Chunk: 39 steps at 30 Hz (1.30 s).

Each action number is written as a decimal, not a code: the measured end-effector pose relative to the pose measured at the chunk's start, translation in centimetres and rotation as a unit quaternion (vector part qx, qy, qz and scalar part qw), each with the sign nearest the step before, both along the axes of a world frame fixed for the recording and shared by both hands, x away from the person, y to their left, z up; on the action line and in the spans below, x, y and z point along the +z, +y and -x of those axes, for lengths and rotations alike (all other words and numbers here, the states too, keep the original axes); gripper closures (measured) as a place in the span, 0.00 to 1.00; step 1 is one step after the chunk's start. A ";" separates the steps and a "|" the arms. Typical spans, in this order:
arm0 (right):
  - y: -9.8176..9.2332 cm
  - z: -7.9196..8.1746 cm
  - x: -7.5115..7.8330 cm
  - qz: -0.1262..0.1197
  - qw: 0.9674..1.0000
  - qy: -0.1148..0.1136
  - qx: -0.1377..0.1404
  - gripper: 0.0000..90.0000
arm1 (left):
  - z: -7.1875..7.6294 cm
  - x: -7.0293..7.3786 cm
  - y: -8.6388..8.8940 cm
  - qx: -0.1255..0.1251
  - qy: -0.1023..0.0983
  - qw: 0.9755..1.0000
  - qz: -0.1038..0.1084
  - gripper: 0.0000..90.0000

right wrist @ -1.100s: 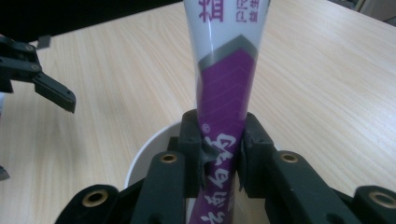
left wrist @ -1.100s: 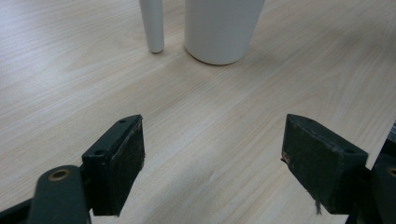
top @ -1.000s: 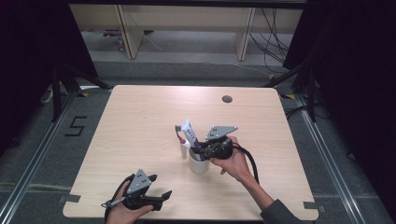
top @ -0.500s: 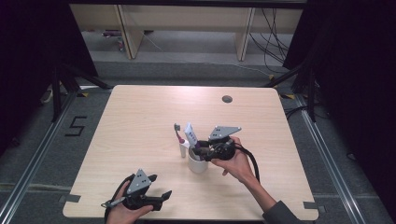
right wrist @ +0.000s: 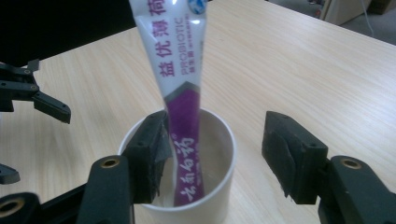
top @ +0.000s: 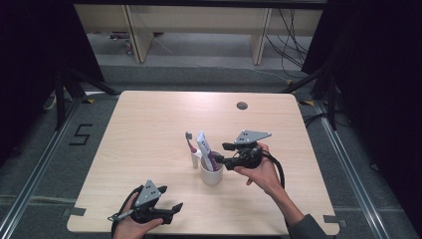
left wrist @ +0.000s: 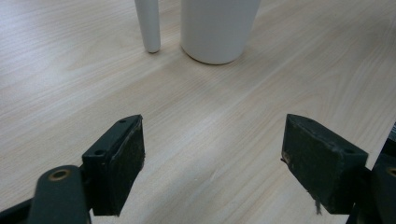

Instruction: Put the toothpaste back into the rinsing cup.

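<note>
Near the middle of the bench [top: 149,129], a little toward its near edge, a white cup [top: 211,174] stands upright with a toothpaste tube [top: 205,149] leaning in it, the tube's purple lower part down inside and its white end sticking up past the rim. Just beside the cup, on the side toward the bench's left edge, a toothbrush [top: 191,147] stands in a small white holder [top: 196,160]. The right gripper [top: 224,153] is held level at the cup's rim, coming in from the side of the bench's right edge; its jaws have just been opening and now stand apart. In the right gripper view the tube [right wrist: 182,93] rises between the pads, close against the left pad and well clear of the right one, so it is no longer clamped, and the cup [right wrist: 219,186] sits below them. The left gripper [top: 169,211] rests by the near edge, toward the near left corner, with its jaws wide apart and nothing between them; the left gripper view looks over bare wood to the cup's base [left wrist: 217,28] and the holder's foot [left wrist: 148,25].
</note>
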State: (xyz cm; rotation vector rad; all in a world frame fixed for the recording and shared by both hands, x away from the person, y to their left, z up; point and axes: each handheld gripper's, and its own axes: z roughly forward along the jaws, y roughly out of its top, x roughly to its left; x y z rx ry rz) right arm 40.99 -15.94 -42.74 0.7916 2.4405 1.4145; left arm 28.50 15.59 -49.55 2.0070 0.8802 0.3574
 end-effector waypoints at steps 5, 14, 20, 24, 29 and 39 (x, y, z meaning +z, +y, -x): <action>-0.9 0.1 0.2 -0.007 1.000 0.014 -0.018 0.43 | 0.0 -0.1 -0.1 0.004 0.000 1.000 0.014 0.23; -2.6 0.5 0.4 -0.002 0.999 0.017 -0.037 0.36 | 0.0 0.0 -0.1 0.006 0.002 1.000 0.012 0.23; -3.8 0.7 -0.1 -0.002 0.998 0.024 -0.051 0.32 | 0.0 -0.1 -0.2 0.006 0.002 1.000 0.014 0.23; -4.8 0.8 -0.2 0.007 0.998 0.018 -0.057 0.29 | 0.0 -0.1 -0.2 0.006 0.002 1.000 0.013 0.23; -5.5 1.3 -0.4 0.003 0.997 0.036 -0.075 0.26 | 0.0 -0.1 -0.1 0.009 0.002 1.000 0.013 0.23; -6.3 1.8 -0.9 0.002 0.995 0.051 -0.081 0.25 | 0.0 -0.1 -0.2 0.008 0.001 1.000 0.012 0.23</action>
